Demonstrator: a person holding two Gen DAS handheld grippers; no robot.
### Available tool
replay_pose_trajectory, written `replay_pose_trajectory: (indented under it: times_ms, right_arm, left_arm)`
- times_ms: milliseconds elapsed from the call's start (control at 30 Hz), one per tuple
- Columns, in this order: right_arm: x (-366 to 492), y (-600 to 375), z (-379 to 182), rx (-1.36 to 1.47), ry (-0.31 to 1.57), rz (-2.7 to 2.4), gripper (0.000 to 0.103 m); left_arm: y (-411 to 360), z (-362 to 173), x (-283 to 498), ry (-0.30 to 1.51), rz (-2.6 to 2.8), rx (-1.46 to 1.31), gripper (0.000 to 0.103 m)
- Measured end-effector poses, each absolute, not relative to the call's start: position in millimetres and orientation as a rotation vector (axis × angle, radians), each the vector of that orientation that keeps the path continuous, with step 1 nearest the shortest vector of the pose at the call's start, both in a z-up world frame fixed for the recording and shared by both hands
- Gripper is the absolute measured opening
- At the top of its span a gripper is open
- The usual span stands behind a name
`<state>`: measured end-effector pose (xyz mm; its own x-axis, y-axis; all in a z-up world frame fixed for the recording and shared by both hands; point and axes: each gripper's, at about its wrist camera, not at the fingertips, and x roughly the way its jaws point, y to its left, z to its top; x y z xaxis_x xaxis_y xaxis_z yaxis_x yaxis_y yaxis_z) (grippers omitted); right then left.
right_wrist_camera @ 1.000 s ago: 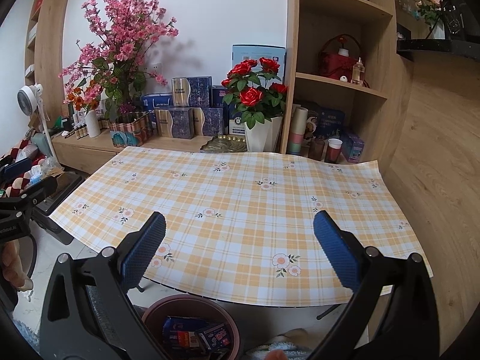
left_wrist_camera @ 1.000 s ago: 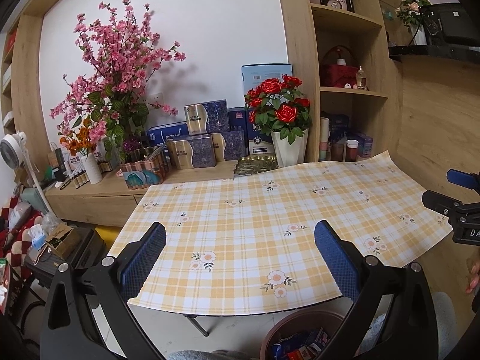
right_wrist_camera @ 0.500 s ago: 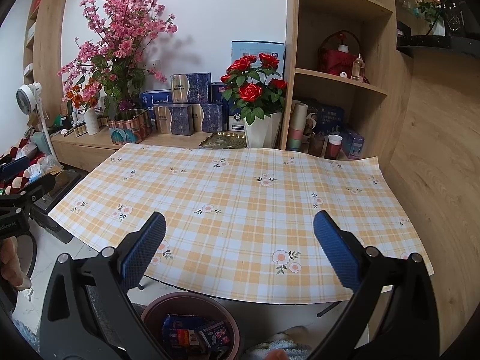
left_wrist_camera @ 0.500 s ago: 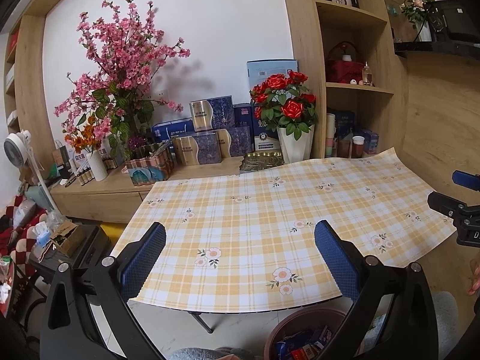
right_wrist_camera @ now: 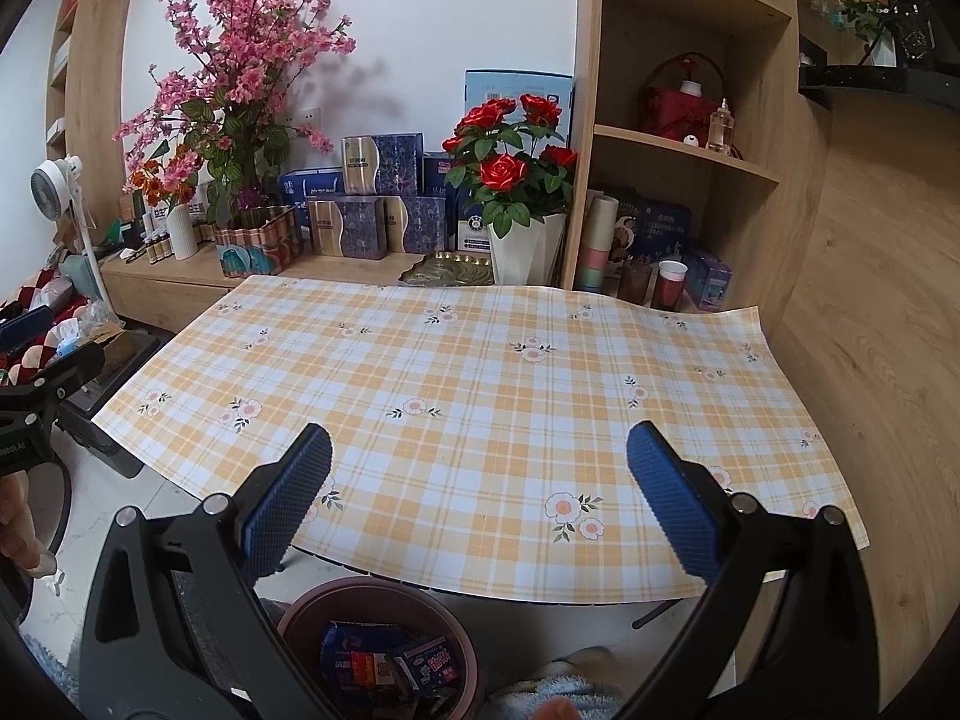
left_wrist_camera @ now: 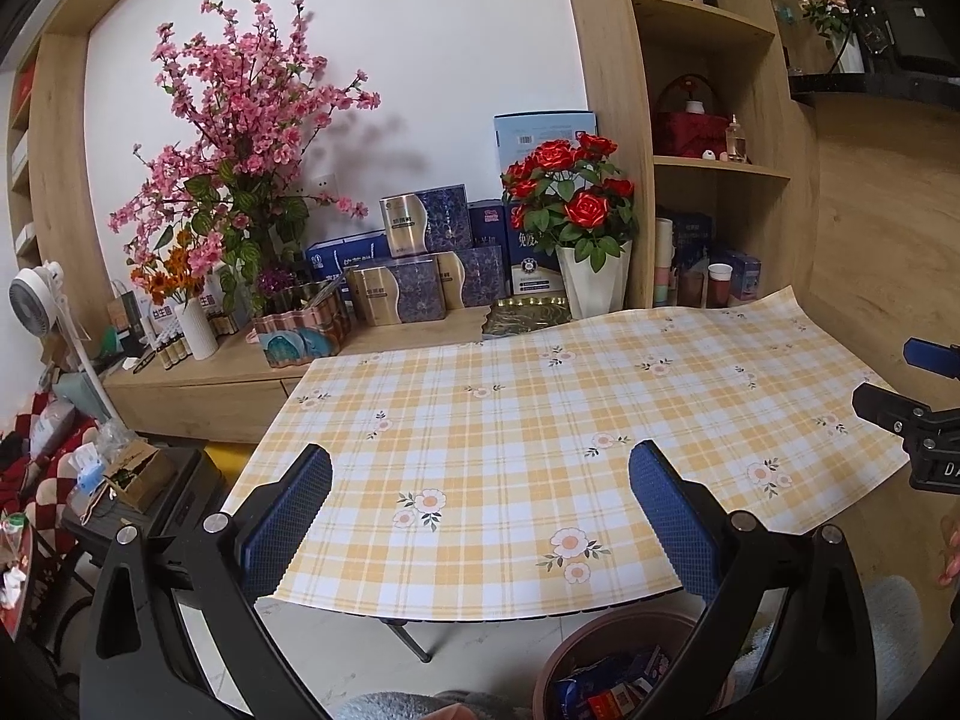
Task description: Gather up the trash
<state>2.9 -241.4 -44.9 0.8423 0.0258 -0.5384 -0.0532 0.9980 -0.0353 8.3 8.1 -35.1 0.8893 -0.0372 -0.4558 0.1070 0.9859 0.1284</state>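
Your left tool (left_wrist_camera: 480,504) and right tool (right_wrist_camera: 479,495) gape wide, empty. Wrappers (right_wrist_camera: 390,666) fill the bin (right_wrist_camera: 312,606) below the bare table (right_wrist_camera: 540,396); collecting looks finished.

Over the last second you've drawn both grippers up and back a touch — the left gripper (left_wrist_camera: 480,516) now shows more of the checked tablecloth (left_wrist_camera: 540,420) and less of the bin (left_wrist_camera: 576,654), while from the right gripper (right_wrist_camera: 479,501) the cloth's far edge sits slightly lower.
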Motion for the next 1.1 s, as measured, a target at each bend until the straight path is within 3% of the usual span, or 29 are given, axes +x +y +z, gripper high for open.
replay_pose_trajectory:
  times_ms: [1100]
  right_arm:
    - [8.0,-234.2,-50.4,-0.063,0.581,0.056,0.097]
  left_arm:
    - [15.9,-37.3,7.5,0.472,-0.058,0.127,0.097]
